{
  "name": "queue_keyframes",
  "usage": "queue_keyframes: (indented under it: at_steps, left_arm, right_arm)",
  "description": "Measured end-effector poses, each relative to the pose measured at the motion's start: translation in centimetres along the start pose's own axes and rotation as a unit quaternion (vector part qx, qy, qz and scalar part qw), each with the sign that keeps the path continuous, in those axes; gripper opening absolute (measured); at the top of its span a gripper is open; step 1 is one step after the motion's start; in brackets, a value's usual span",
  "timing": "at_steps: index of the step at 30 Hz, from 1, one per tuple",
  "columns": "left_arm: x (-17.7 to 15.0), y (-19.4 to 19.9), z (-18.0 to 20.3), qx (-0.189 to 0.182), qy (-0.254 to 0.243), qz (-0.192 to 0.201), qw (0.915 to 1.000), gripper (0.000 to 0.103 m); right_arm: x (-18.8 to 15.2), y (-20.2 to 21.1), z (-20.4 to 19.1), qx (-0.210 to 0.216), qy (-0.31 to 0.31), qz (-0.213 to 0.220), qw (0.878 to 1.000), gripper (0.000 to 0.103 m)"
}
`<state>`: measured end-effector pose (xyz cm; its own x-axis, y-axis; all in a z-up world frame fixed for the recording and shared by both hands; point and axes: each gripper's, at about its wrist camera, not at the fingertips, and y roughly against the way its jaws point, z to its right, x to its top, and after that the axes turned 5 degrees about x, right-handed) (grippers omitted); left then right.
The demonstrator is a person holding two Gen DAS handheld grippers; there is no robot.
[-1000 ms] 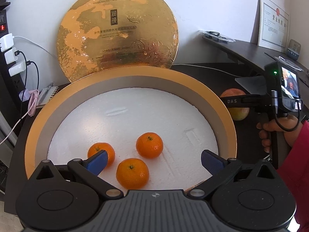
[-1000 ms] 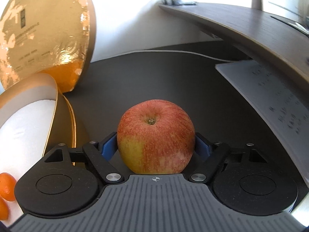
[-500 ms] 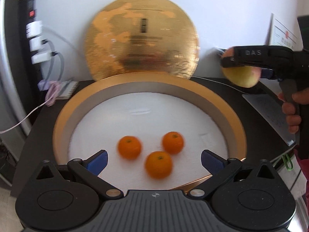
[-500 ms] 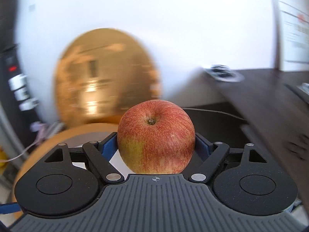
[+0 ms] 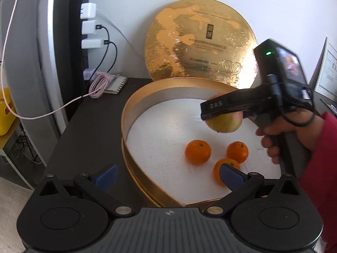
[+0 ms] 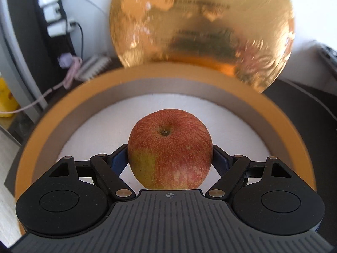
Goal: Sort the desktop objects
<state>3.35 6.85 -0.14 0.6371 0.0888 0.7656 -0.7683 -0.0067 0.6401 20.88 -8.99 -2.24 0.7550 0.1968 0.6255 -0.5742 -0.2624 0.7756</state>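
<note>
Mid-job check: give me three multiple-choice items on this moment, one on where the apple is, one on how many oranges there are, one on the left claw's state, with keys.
1. Where is the apple?
A. On the dark desk beside the box
B. Held above the white liner of the round gold box
C. Resting among the oranges

2. How many oranges lie in the box?
A. Two
B. Three
C. Five

3. What state is the left claw in?
A. Open and empty
B. Shut on an orange
C. Shut on the lid

Key: 1 B, the right claw clamps the apple over the liner, clear of the fruit below. 2 B, three oranges show in the left wrist view. 3 A, its blue pads stand wide apart with nothing gripped.
</note>
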Motion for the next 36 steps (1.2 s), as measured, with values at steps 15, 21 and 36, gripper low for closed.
queue_keyframes:
  at_steps: [15,21,36]
  left_arm:
    - [-0.2,0.1,-0.7,0.002,0.006,-0.008,0.9999,0.103]
    - [-0.5,0.9,-0.2,0.011,0.001,-0.006,0.9999,0.103]
    - [-1.5,3.8,2.6,0.016,-0.029,0.007,0.9994,0.103]
  right_arm:
    - [-0.2,-1.5,-0.9,-0.005,0.002,-0.027,1.000,0.086]
    - [-0.4,1.1,-0.6,-0.007,0.002,0.001,1.000,0.089]
    - [-5.3,14.9,0.7,0.008,-0.008,0.132,0.991,0.095]
